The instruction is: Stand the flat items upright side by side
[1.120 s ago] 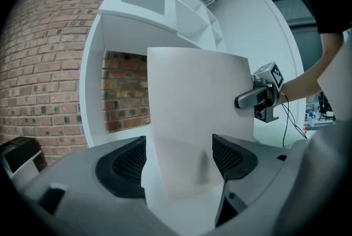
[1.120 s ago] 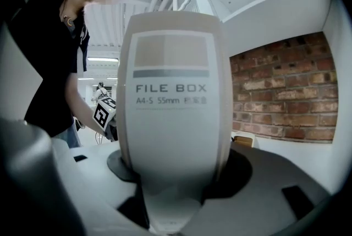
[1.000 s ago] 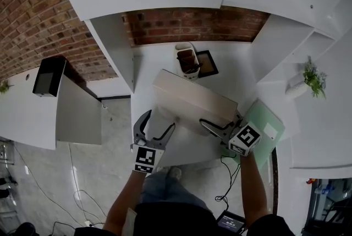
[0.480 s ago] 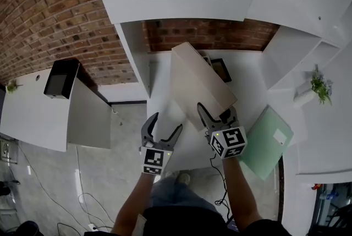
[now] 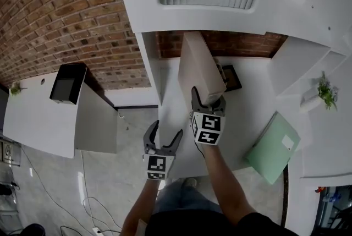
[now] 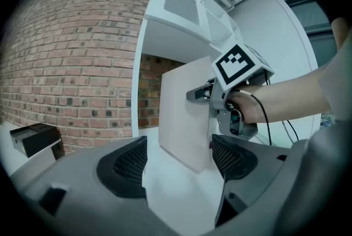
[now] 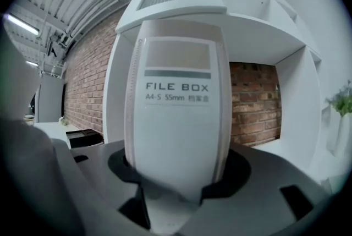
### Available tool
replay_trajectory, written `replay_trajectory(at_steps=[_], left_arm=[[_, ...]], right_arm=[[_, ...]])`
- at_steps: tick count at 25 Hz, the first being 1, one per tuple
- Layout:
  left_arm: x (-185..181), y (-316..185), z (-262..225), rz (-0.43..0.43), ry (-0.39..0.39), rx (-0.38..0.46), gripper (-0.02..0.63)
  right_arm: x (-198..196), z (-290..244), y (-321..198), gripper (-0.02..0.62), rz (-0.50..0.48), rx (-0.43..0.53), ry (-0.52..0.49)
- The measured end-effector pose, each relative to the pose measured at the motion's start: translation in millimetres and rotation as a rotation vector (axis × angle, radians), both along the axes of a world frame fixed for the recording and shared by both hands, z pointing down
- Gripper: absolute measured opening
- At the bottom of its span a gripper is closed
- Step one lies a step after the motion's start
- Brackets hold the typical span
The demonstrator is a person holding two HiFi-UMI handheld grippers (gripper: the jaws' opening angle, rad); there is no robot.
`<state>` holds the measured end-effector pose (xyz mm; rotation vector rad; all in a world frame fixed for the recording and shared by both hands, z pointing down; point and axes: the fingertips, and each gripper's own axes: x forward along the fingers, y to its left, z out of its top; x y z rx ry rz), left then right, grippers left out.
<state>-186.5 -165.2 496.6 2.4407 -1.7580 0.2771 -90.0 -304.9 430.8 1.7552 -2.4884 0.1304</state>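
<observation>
**File box swung up onto its edge; green folder still flat**

Your right gripper (image 5: 208, 103) is clamped on the spine end of the pale beige, flat rectangular file box (image 5: 201, 67). Its jaws are at a middling width with the box filling the gap. A second ago that box lay slanted across the middle of the white bench (image 5: 242, 114). You have since swung it round and tipped it up, so it now stands on a narrow edge, running from the bench's middle toward the back edge under the brick wall (image 5: 220, 42). In the left gripper view its bottom edge looks slightly slanted, so I'd judge it not yet squarely set down. Whether it touches the bench I cannot tell.

Your left gripper (image 5: 163, 138) hangs at the bench's front edge, jaws wide apart and holding nothing. The box shows beyond them, not between them.

So the first item is nearly upright. The thin, mint-green rectangular folder (image 5: 273, 147) lies flat at the front right corner, well apart from the box, and it needs standing beside the box next. A small black frame (image 5: 232, 78) sits near the back edge, just beside the box.
</observation>
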Motion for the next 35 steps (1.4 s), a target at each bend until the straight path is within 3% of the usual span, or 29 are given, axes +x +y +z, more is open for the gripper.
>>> replay_trajectory(at_steps=[15,21,35], left_arm=[[-29.6,-16.0,18.4,-0.066,0.014,-0.022,0.345],[-32.0,-14.9,25.5,-0.080,0.032,-0.069,0.345],[-31.7,-14.3,27.4,-0.090,0.005,-0.052,0.347]], right_arm=[[-40.1,23.6,-51.2,0.259,0.177,-0.031,-0.005],[-50.8,27.0,-62.1,0.265,0.180,-0.012,0.023],[-56.2,31.9,-63.2,0.288,0.138,0.002,0.041]])
